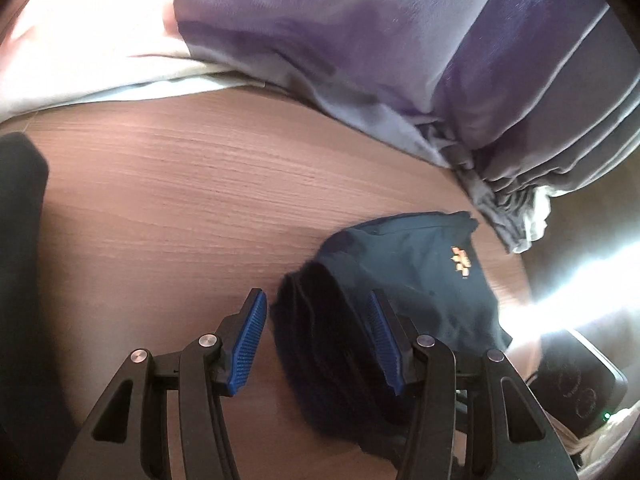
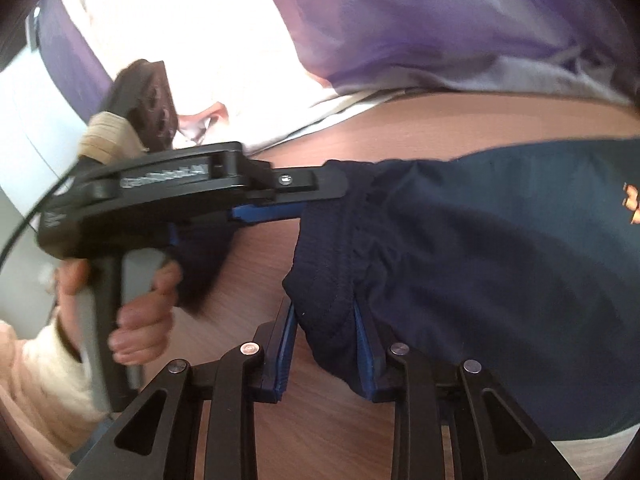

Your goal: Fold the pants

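Note:
The dark navy pants lie folded into a compact bundle on the wooden table, with a small orange logo on top. My left gripper is open, its blue-padded fingers straddling the bundle's near edge. In the right wrist view the pants fill the right side. My right gripper is open with the elastic waistband edge between its fingers. The left gripper shows there from the side, held by a hand, its fingers at the same edge of the pants.
Purple and grey bedding and a white sheet lie beyond the table's far edge. A dark object stands at the left. A black device with a green light sits at the lower right.

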Motion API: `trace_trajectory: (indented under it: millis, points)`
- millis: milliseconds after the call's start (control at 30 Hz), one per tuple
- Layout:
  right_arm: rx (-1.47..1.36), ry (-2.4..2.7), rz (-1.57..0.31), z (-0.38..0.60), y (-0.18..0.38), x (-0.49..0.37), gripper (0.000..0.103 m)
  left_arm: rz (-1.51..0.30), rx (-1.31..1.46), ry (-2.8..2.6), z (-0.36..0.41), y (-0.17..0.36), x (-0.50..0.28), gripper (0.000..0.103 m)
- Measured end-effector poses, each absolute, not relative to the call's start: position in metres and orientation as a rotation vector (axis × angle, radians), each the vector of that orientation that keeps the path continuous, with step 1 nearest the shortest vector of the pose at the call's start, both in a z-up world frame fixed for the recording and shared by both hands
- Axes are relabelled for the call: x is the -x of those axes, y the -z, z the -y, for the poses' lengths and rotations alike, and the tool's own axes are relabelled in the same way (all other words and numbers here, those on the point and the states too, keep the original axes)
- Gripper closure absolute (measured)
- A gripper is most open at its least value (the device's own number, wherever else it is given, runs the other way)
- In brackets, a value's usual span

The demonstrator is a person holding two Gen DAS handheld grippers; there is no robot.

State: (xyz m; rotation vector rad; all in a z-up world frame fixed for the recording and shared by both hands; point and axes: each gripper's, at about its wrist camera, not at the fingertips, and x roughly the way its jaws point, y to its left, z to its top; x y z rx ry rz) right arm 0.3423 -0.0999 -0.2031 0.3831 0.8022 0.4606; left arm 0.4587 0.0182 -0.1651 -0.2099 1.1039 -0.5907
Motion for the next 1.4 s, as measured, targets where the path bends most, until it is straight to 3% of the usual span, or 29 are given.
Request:
trace_trajectory:
  millis: [300, 567, 900, 1400]
  points:
    - [-0.443, -0.503, -0.787, 0.106, 0.213, -0.341, 0.074, -1.113, 0.128, 0.606, -0.006, 0.179, -0.472, 0.054]
    - [-0.397, -0.492, -0.789, 0.102, 0.209, -0.34, 0.075, -1.155, 0.172, 0.627, -0.007, 0.184, -0.477, 0.08]
    - [-0.284, -0.404, -0.734, 0.107, 0.16, -0.324, 0.077, -1.171, 0.048, 0.581, 0.023, 0.126, -0.464, 0.081]
    - [-0.224, -0.204, -0.542, 0.154, 0.087, -0.268, 0.077, -1.019, -0.123, 0.688, 0.094, 0.051, -0.424, 0.081]
